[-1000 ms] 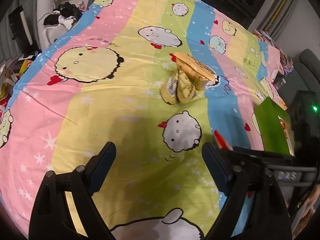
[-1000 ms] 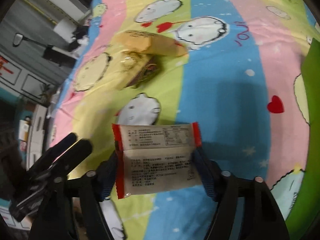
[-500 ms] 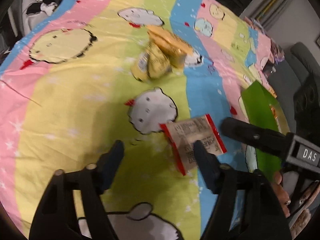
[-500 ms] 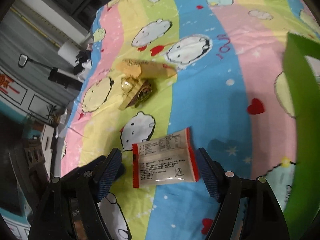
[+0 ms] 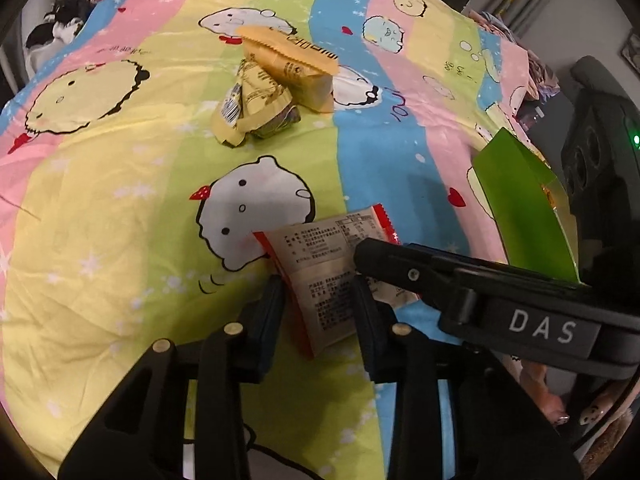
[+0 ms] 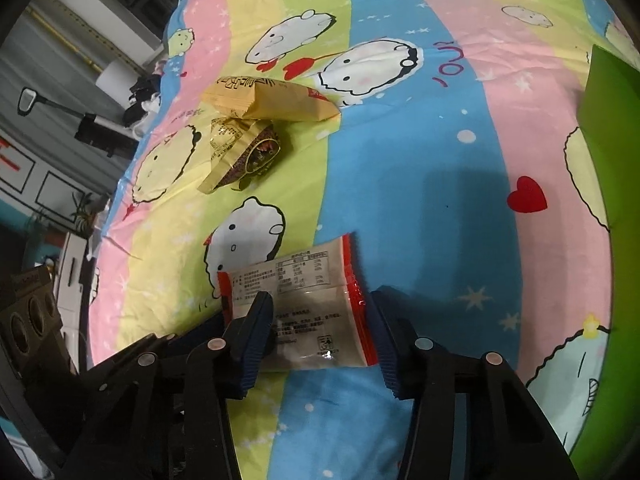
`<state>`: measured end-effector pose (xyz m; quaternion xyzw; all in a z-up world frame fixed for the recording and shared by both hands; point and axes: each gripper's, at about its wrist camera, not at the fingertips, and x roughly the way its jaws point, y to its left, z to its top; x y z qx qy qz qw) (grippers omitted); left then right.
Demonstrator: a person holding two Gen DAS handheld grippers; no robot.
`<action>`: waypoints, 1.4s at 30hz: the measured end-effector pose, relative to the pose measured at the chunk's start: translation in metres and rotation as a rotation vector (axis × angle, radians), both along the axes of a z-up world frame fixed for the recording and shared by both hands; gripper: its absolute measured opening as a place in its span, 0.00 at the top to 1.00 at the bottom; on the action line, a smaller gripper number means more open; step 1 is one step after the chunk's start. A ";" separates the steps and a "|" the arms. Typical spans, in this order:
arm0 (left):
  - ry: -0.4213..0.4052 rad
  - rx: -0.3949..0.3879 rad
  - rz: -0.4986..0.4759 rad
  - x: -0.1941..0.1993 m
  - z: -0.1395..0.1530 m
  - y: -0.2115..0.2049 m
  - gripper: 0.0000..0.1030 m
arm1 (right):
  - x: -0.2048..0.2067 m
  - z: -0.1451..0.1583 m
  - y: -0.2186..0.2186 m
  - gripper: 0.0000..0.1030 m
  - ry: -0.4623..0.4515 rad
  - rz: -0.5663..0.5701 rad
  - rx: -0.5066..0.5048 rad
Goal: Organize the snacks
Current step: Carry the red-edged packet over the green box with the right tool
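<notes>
At the lower centre of both views, the red-edged packet is now clenched by both grippers — left gripper and right gripper, whose jaws have just been closing onto it. A second ago it was held by the right alone — a handover, or a two-handed carry, is judged under way.

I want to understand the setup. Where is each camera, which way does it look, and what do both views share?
Left wrist: on the left gripper, looking down over the bedsheet; its fingers, the right gripper crossing and some of a hand show.
Right wrist: on the right gripper, looking down likewise; its fingers and the left gripper show.
Shared: the red-edged packet, two yellow packets, a green box.
</notes>
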<state>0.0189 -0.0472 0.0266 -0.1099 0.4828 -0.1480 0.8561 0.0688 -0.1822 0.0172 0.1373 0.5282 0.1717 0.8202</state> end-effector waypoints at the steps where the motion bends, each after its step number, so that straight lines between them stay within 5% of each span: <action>1: -0.004 -0.001 0.000 -0.001 0.001 -0.001 0.72 | 0.000 0.001 -0.001 0.55 0.001 0.004 0.011; 5: -0.040 -0.033 -0.073 -0.004 0.013 -0.018 0.88 | -0.006 0.014 0.006 0.61 0.009 0.101 0.167; 10: -0.020 0.032 -0.043 0.001 0.009 -0.033 0.87 | -0.007 0.018 -0.001 0.61 0.020 0.057 0.078; 13: 0.043 -0.051 -0.024 0.006 0.002 -0.026 0.84 | -0.008 0.027 -0.017 0.61 -0.010 0.010 0.042; 15: 0.046 -0.063 -0.002 0.007 0.004 -0.026 0.78 | -0.007 0.036 -0.031 0.57 -0.051 -0.019 0.029; 17: 0.018 -0.038 0.031 0.007 0.009 -0.026 0.61 | -0.006 0.040 -0.046 0.37 -0.063 -0.059 0.047; 20: 0.016 -0.033 0.038 0.011 0.012 -0.029 0.46 | 0.002 0.034 -0.059 0.35 -0.073 -0.126 0.015; 25: 0.084 -0.069 -0.031 0.027 -0.001 -0.047 0.49 | 0.021 0.007 -0.063 0.35 0.027 -0.152 -0.010; 28: 0.066 -0.057 -0.063 0.029 0.000 -0.057 0.56 | 0.022 0.002 -0.057 0.35 0.007 -0.108 -0.042; 31: 0.060 -0.049 -0.064 0.030 -0.001 -0.063 0.65 | 0.021 0.000 -0.058 0.51 0.016 -0.095 0.004; 33: 0.048 -0.043 -0.068 0.028 0.002 -0.067 0.68 | 0.019 0.001 -0.056 0.52 0.015 -0.100 -0.001; 42: -0.136 -0.050 -0.121 0.003 0.069 -0.088 0.67 | -0.019 0.068 -0.082 0.52 -0.159 -0.174 0.039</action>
